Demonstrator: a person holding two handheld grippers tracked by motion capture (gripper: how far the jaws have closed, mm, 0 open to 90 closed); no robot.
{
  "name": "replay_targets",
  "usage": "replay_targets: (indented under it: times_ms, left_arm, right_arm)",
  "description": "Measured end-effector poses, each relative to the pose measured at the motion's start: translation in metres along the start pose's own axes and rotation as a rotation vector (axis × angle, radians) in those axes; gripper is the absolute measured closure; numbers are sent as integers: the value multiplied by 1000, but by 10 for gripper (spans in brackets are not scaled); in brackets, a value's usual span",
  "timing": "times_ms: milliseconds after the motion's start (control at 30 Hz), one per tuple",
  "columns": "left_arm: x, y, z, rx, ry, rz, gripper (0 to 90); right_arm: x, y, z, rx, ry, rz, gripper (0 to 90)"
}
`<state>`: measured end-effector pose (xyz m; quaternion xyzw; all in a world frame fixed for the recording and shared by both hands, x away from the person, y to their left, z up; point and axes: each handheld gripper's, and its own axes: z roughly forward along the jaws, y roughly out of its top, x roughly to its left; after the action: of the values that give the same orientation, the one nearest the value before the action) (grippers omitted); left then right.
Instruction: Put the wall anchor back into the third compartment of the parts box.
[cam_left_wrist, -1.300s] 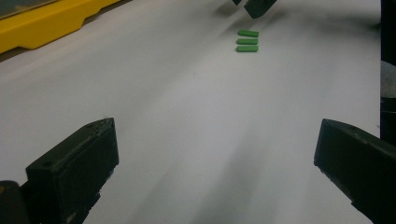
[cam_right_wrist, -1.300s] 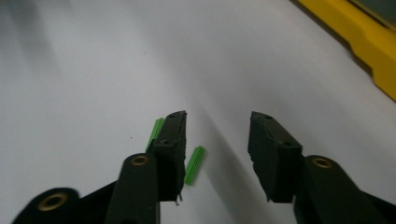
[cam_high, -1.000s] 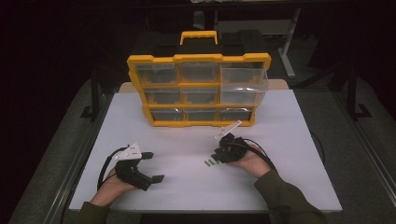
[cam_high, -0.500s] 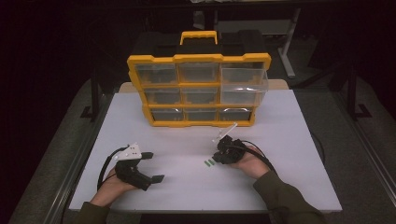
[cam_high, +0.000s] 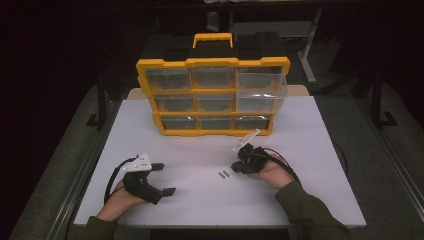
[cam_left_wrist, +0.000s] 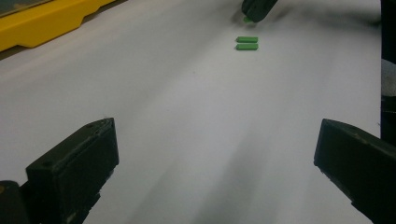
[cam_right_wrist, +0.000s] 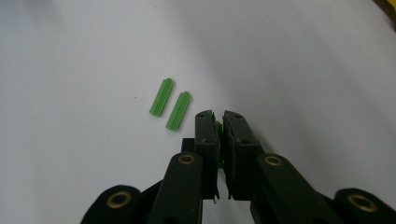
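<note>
Green plug (cam_right_wrist: 217, 127): clamped in right gripper (cam_right_wrist: 217, 116) — jaws just closed on it
Spare plugs (cam_right_wrist: 171, 104): side by side, just beside
Left gripper (cam_left_wrist: 215, 140): jaws wide apart — holding nothing

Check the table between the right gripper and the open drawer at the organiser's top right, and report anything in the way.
Nothing visible blocks that stretch. The right gripper is shut on a green plug, and bare white table runs up to the yellow organiser. The pulled-out drawer stands higher. The two other green plugs lie aside, toward the left gripper.
</note>
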<state>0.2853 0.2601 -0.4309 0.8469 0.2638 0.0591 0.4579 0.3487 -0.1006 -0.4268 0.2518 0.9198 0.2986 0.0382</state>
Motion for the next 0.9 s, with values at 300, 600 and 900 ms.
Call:
replay_targets:
  times_ms: [300,600,900]
  left_arm:
    - [0,0,0,1,-1,2,0]
    - [-1,0,-1,-2,-2,-2,0]
    - [0,0,0,-3,2,-9,0]
  right_arm:
    - [-12,-9,-24,-1,26,6,836]
    - [-25,-17,-54,-11,24,8,835]
    - [-43,-25,-82,-9,26,31,835]
